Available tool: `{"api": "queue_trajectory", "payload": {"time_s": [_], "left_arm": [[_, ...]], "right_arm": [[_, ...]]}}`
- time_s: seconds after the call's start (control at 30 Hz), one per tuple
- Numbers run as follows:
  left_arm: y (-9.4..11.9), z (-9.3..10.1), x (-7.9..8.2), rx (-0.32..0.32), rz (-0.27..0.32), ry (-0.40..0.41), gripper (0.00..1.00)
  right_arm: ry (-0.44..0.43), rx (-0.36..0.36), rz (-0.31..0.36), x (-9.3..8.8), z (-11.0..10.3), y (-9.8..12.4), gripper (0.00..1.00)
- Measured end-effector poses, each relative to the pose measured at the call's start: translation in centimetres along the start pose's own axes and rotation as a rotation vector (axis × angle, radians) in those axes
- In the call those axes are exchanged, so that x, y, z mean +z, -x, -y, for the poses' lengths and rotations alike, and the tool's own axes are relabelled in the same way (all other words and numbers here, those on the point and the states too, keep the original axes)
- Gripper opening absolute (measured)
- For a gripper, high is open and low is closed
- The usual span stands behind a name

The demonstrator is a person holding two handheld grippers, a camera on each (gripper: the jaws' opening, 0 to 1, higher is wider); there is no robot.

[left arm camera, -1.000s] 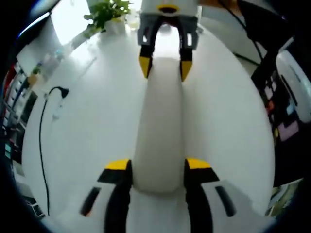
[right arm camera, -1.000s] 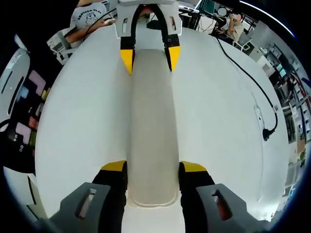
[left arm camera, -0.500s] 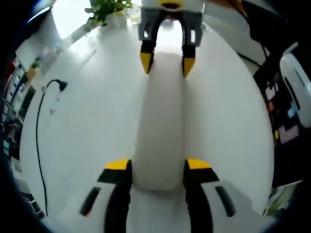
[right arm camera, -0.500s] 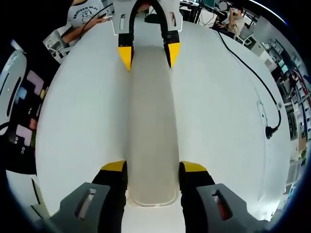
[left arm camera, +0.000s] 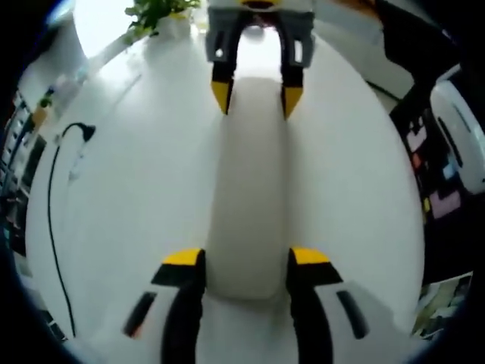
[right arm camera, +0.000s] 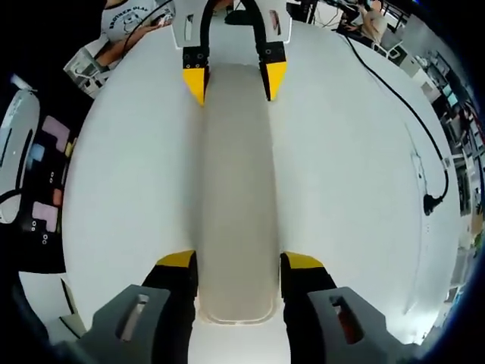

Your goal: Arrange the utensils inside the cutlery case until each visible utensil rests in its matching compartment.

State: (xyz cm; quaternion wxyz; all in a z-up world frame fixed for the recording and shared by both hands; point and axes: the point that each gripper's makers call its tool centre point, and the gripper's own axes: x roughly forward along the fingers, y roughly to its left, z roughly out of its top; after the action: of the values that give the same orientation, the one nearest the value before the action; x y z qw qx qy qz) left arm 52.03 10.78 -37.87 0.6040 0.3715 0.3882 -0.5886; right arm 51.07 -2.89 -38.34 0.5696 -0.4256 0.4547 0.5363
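Cutlery case (left arm camera: 250, 197), long and white, lying lengthwise on the white counter (left arm camera: 136, 189), near end clamped in the left tool (left arm camera: 246, 262); far end, at 12 o'clock, pinched by the right tool (left arm camera: 254, 95). Black cable (left arm camera: 53, 197) at 9 o'clock.

Same case (right arm camera: 235, 189) in the right gripper view, near end gripped at 6 o'clock, left tool (right arm camera: 233, 80) at the far end.

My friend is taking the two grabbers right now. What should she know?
Left gripper: jaws on either side of one end of the long white cutlery case, seemingly clamping it.
Right gripper: the same at the opposite end, facing the left one.
The case lies closed along the white table; whether it is lifted I cannot tell. A black cable lies off to one side.
Done: both ends held.
Left: open the case and sort the utensils into their compartments; none can be seen yet.
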Motion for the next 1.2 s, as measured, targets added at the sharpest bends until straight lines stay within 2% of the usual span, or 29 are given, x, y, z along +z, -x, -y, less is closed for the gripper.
{"api": "queue_trajectory", "payload": {"time_s": [0.13, 0.27, 0.33, 0.4, 0.47, 0.63, 0.7, 0.77, 0.8, 0.87, 0.93, 1.0, 1.2], "left_arm": [[0.0, 0.0, 0.1, -0.007, -0.008, -0.016, 0.46], [0.0, 0.1, 0.1, 0.011, 0.017, 0.018, 0.47], [0.1, 0.0, 0.0, 0.011, 0.048, 0.024, 0.47], [0.1, 0.0, 0.0, 0.010, 0.069, 0.024, 0.47], [0.1, 0.1, 0.0, 0.010, 0.077, 0.022, 0.47], [0.2, 0.1, -0.1, 0.033, 0.094, 0.058, 0.50], [0.3, -0.4, -0.1, 0.064, 0.104, 0.066, 0.56], [0.8, -1.5, 0.0, 0.138, 0.101, 0.017, 0.62], [1.0, -1.6, -0.3, 0.162, 0.079, 0.021, 0.64], [1.2, -1.6, -0.2, 0.162, 0.089, 0.025, 0.67], [1.4, -1.9, 0.3, 0.168, 0.134, 0.049, 0.70], [1.5, -1.9, 0.3, 0.166, 0.154, 0.080, 0.73], [2.6, -1.6, 0.0, 0.187, 0.225, 0.122, 0.75]], "right_arm": [[0.008, 0.001, -0.020, -0.1, 0.0, 0.0, 0.45], [0.018, -0.001, -0.019, -0.1, 0.0, 0.0, 0.45], [0.020, -0.001, -0.010, -0.1, -0.1, 0.0, 0.45], [0.026, -0.001, 0.011, -0.1, -0.1, 0.1, 0.45], [0.098, 0.000, 0.066, 0.4, -0.2, 0.1, 0.45], [0.031, -0.040, 0.102, 0.0, 0.6, 0.3, 0.53], [0.026, -0.062, 0.113, 0.0, 1.0, 0.4, 0.58], [0.029, -0.065, 0.099, -0.5, 0.8, 0.6, 0.59], [0.021, -0.076, 0.142, -0.2, 0.7, 0.9, 0.60], [0.012, -0.070, 0.165, -0.3, 0.3, 1.4, 0.61], [-0.011, -0.077, 0.187, -0.6, 0.1, 1.7, 0.64], [-0.013, -0.093, 0.204, -1.0, -0.2, 2.2, 0.65], [-0.089, -0.188, 0.335, -1.8, -0.3, 4.2, 0.65]]}}
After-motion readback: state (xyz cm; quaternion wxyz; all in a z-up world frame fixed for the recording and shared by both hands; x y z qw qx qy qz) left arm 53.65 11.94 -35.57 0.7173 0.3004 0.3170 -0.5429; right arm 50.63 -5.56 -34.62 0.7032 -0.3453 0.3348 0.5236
